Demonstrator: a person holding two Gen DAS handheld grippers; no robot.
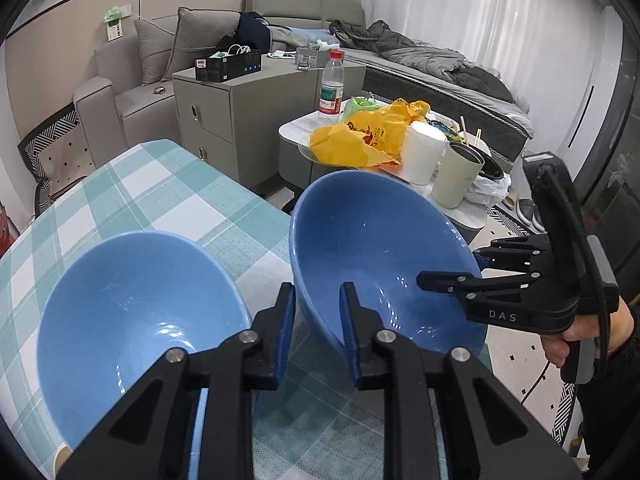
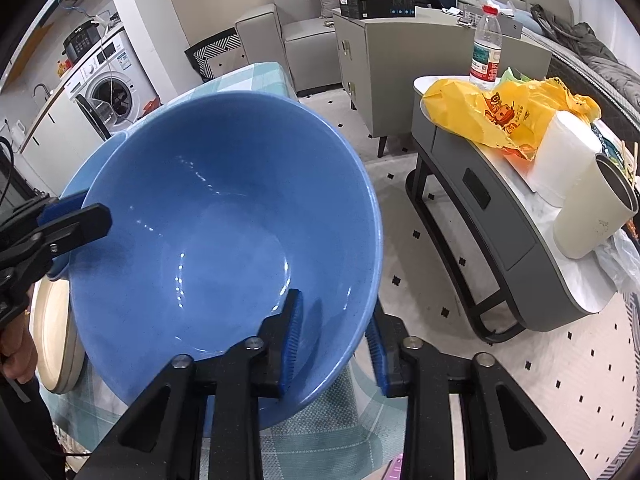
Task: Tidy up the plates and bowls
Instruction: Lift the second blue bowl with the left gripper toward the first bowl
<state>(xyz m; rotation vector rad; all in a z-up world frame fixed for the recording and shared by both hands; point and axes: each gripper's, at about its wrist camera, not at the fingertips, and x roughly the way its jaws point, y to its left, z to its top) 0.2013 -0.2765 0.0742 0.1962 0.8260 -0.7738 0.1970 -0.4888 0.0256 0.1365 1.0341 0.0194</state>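
Two blue bowls stand out over a teal checked tablecloth. The right bowl is tilted and held off the table. My right gripper is shut on its right rim; in the right wrist view the fingers pinch the near rim of this bowl. My left gripper straddles the same bowl's left rim with its jaws apart, and it shows at the left edge of the right wrist view. The second bowl rests on the table to the left.
A beige plate lies at the table's left edge. A low grey side table to the right holds a yellow bag, a water bottle, a white tub and a cream cup. A cabinet and sofa stand behind.
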